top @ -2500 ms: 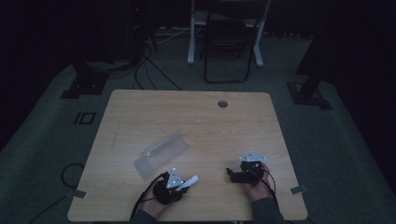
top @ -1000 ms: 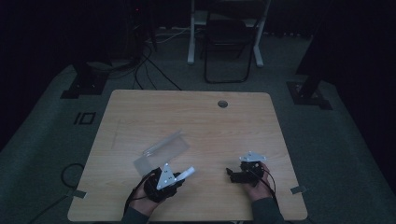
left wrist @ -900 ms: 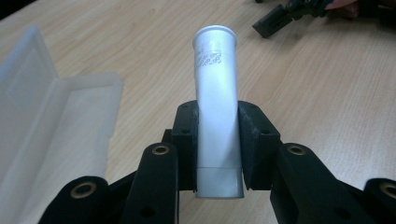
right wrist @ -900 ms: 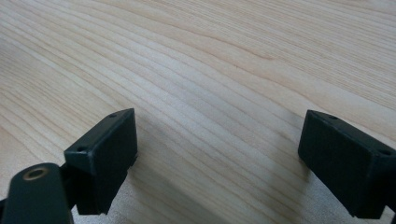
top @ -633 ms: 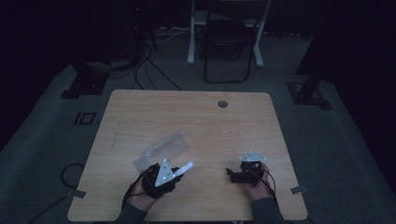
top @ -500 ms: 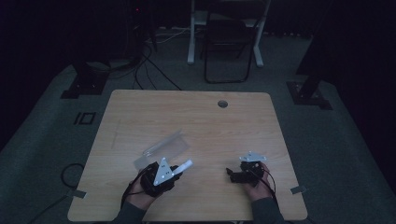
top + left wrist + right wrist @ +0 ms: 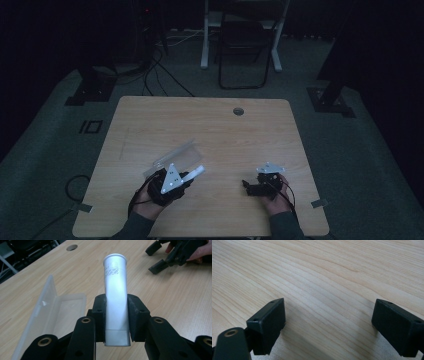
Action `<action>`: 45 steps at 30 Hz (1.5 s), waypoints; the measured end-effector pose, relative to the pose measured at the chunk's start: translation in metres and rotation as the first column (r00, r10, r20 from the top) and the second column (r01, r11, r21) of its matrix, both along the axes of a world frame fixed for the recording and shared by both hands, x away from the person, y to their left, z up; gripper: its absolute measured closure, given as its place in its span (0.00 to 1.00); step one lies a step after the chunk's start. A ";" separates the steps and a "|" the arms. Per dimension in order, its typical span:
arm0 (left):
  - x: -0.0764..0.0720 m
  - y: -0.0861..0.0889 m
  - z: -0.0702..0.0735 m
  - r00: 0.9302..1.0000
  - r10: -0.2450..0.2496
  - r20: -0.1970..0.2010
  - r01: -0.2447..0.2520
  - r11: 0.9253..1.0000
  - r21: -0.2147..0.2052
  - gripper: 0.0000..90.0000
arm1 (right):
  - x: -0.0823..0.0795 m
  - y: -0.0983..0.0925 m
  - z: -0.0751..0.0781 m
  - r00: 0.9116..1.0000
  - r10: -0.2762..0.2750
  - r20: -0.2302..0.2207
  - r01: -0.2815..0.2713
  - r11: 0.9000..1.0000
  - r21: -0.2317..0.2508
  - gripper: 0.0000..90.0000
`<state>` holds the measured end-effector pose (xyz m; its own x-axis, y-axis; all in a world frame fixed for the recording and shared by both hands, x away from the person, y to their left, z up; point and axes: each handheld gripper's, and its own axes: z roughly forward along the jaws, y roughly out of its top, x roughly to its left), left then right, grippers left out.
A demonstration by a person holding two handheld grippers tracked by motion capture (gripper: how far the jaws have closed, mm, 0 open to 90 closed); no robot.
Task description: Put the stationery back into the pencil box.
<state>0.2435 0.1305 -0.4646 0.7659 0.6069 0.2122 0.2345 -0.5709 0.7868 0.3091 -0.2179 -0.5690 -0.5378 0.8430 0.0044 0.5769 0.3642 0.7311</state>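
Left hand-held gripper (image 7: 117, 315) clamped on a white tube (image 7: 115, 297), raised at the near left of the wooden worktop (image 7: 225, 130), clear plastic case (image 7: 53, 312) open just beside it, right hand-held gripper (image 7: 329, 327) jaws wide apart, low over bare wood, near right

Light wood table (image 7: 210, 125) with rounded corners and a round cable hole (image 7: 238, 111) near the far edge. A clear plastic case (image 7: 172, 159) lies open on it, near-left of centre. The right gripper (image 7: 248, 186) rests on it, near-right.
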 end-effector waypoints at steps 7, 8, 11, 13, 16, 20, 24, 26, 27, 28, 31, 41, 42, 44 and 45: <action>0.005 0.002 0.004 1.000 0.007 0.011 -0.007 1.000 -0.016 0.79 | 0.000 0.000 0.000 1.000 0.000 0.000 0.000 1.000 0.000 0.13; 0.006 0.002 0.005 1.000 0.010 0.014 -0.009 1.000 -0.019 0.79 | 0.000 0.000 0.000 1.000 0.000 0.000 0.000 1.000 0.000 0.13; 0.007 0.002 0.006 1.000 0.013 0.017 -0.012 1.000 -0.018 0.79 | 0.000 0.000 0.000 1.000 0.000 0.000 0.000 1.000 0.000 0.13; 0.008 0.003 0.006 1.000 0.016 0.018 -0.016 1.000 -0.022 0.79 | 0.000 0.000 0.000 1.000 0.000 0.000 0.000 1.000 0.000 0.13; 0.010 0.004 0.007 0.999 0.027 0.027 -0.026 0.999 -0.034 0.79 | 0.000 0.000 0.000 1.000 0.000 0.000 0.000 1.000 0.000 0.13; 0.013 0.006 0.007 0.999 0.033 0.028 -0.032 0.998 -0.050 0.79 | 0.000 0.000 0.000 1.000 0.000 0.000 0.000 1.000 0.000 0.13; 0.015 0.007 0.008 0.999 0.039 0.029 -0.037 0.997 -0.060 0.79 | 0.000 0.000 0.000 1.000 0.000 0.000 0.000 1.000 0.000 0.13; 0.017 0.008 0.009 0.998 0.052 0.035 -0.050 0.997 -0.066 0.79 | 0.000 0.000 0.000 1.000 0.000 0.000 0.000 1.000 0.000 0.13; 0.018 0.008 0.009 0.998 0.057 0.037 -0.055 0.996 -0.068 0.79 | 0.000 0.000 0.000 1.000 0.000 0.000 0.000 1.000 0.000 0.13; 0.019 0.009 0.009 0.997 0.060 0.038 -0.058 0.996 -0.066 0.79 | 0.000 0.000 0.000 1.000 0.000 0.000 0.000 1.000 0.000 0.13; 0.022 0.010 0.008 0.997 0.071 0.041 -0.068 0.995 -0.071 0.79 | 0.000 0.000 0.000 1.000 0.000 0.000 0.000 1.000 0.000 0.13; 0.031 0.012 0.003 0.993 0.110 0.046 -0.106 0.992 -0.073 0.79 | 0.000 0.000 0.000 1.000 0.000 0.000 0.000 1.000 0.000 0.13; 0.032 0.012 0.002 0.992 0.115 0.045 -0.111 0.991 -0.075 0.79 | 0.000 0.000 0.000 1.000 0.000 0.000 0.000 1.000 0.000 0.13; 0.033 0.012 0.001 0.991 0.122 0.049 -0.118 0.991 -0.066 0.79 | 0.000 0.000 0.000 1.000 0.000 0.000 0.000 1.000 0.000 0.13; 0.034 0.012 0.001 0.991 0.125 0.050 -0.122 0.990 -0.066 0.79 | 0.000 0.000 0.000 1.000 0.000 0.000 0.000 1.000 0.000 0.13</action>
